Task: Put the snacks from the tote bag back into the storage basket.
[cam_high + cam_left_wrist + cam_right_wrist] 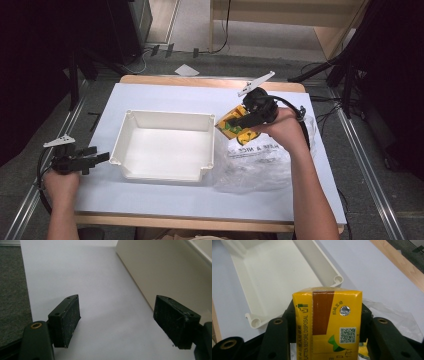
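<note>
A yellow drink carton (329, 322) with a brown strip and a foil straw hole sits clamped between the jaws of my right gripper (327, 322). In the high view that right gripper (239, 123) holds the carton (233, 125) in the air just past the right rim of the white tray (125, 135). The tray's inside is bare. My left gripper (97, 159) rests low at the table's left edge, left of the tray, open with nothing between its pads (71, 317). The tray wall (160, 272) stands to the right of it.
A crumpled clear plastic bag (255, 162) with printed text lies on the white table cover (165, 200) right of the tray, under my right hand. Beyond the table are a wooden edge (200, 81), floor cables and dark stands.
</note>
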`<state>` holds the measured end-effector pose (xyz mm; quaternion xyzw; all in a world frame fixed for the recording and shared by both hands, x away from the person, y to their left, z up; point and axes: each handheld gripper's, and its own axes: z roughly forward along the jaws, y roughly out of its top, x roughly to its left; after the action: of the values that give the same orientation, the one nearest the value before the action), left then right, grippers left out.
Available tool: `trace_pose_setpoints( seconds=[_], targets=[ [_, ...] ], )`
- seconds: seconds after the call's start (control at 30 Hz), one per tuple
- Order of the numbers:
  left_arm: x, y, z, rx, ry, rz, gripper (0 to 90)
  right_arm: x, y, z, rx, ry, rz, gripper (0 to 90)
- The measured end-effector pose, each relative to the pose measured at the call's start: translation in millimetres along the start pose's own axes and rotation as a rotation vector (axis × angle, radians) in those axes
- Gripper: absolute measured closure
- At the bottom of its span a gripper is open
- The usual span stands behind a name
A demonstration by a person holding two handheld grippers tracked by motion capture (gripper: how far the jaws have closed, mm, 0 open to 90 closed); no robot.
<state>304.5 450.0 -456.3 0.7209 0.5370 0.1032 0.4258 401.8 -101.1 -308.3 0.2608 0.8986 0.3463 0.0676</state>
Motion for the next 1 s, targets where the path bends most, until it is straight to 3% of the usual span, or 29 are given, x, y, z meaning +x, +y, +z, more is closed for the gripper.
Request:
trace_pose_setpoints(
  seconds=[0.53,1.0],
  targets=[
    [-0.1,-4.3,-5.2,-0.002,0.020,0.001,22.6,10.0,25.2,2.8,-0.053,0.010,-0.030,54.5],
    [0.0,-5.3,-6.6,-0.002,0.035,0.002,22.4,16.7,47.2,31.1,-0.039,0.033,-0.061,54.5]
  ],
)
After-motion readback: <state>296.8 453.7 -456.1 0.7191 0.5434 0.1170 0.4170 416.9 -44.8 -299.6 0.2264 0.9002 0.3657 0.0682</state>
